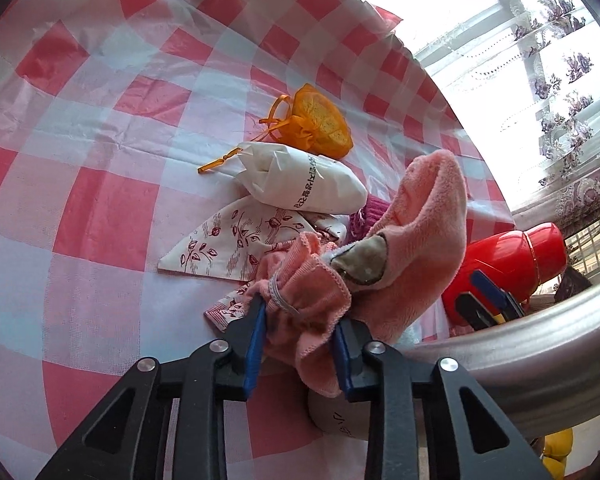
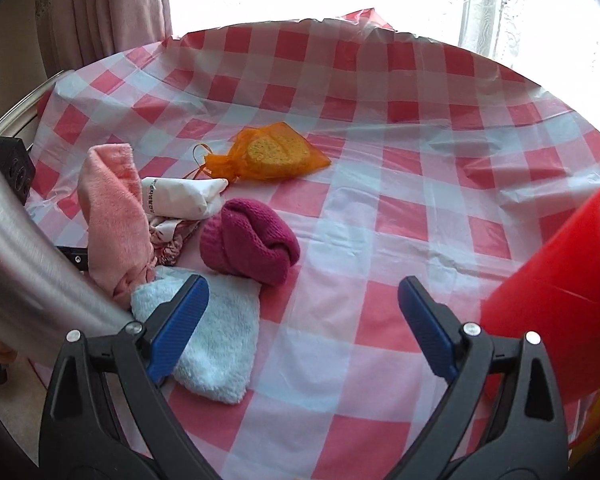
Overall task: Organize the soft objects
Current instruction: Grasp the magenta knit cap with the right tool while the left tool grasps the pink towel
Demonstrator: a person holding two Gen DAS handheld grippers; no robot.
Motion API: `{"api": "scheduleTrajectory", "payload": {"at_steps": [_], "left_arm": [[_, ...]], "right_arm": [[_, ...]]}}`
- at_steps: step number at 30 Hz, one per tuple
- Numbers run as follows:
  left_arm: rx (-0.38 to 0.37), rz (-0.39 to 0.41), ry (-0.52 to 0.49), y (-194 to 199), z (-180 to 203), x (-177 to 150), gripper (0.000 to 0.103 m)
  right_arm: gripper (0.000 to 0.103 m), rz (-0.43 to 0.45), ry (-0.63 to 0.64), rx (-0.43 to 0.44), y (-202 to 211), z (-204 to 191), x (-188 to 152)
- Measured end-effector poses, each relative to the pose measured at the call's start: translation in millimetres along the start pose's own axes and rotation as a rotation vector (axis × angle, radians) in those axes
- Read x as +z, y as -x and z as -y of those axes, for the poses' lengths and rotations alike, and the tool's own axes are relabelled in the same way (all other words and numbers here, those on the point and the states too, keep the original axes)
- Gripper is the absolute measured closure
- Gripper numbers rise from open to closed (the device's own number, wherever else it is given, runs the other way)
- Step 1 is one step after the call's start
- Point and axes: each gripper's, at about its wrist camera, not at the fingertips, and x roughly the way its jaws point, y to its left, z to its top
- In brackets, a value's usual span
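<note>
My left gripper (image 1: 300, 332) is shut on the bunched end of a pink plush cloth (image 1: 420, 240); the cloth stands up between the blue pads. In the right wrist view the same pink plush cloth (image 2: 112, 216) rises at the left of the pile. Around it lie a white printed packet (image 1: 300, 182), an orange mesh pouch (image 1: 320, 126) with a yellow sponge inside, a floral cloth (image 1: 236, 244), a magenta knitted piece (image 2: 252, 246) and a light-blue fluffy cloth (image 2: 220, 344). My right gripper (image 2: 303, 288) is open above the tablecloth, its left finger over the light-blue cloth.
A red and white checked tablecloth (image 2: 380, 200) covers the round table. A red container (image 2: 560, 300) stands close to the right gripper's right finger. A curved metal rim (image 1: 540, 352) crosses the near right side. Curtains and a bright window lie behind the table.
</note>
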Motion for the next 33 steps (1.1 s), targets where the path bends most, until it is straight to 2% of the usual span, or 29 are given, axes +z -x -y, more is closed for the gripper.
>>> {"api": "scheduleTrajectory", "payload": {"at_steps": [4, 8, 14, 17, 19, 22, 28, 33], "left_arm": [[0.037, 0.036, -0.002, 4.7, -2.7, -2.1, 0.085], [0.118, 0.098, -0.006, 16.5, -3.7, -2.7, 0.087], [0.229, 0.187, 0.008, 34.9, -13.4, -11.0, 0.089], [0.273, 0.224, 0.020, 42.2, -17.8, -16.5, 0.089], [0.305, 0.252, 0.020, 47.9, -18.4, -19.7, 0.089], [0.353, 0.295, 0.023, 57.9, -20.0, -23.5, 0.089], [0.381, 0.336, 0.051, 71.4, -24.7, -29.8, 0.089], [0.406, 0.373, 0.053, 83.6, -22.6, -37.5, 0.089]], "right_arm": [[0.007, -0.001, 0.030, 0.018, -20.6, -11.2, 13.7], [0.008, -0.024, 0.032, 0.040, -40.8, -15.7, 21.5], [0.030, -0.064, -0.025, 0.108, -62.2, -13.0, 25.9], [0.051, -0.074, -0.052, 0.140, -68.5, -15.6, 26.7], [0.065, -0.059, -0.042, 0.124, -66.2, -19.8, 26.2], [0.074, -0.041, -0.045, 0.100, -59.8, -21.4, 24.2], [0.077, -0.003, -0.086, -0.011, -35.8, -7.3, 11.7], [0.077, 0.002, -0.116, -0.069, -9.8, 4.0, -8.1]]}}
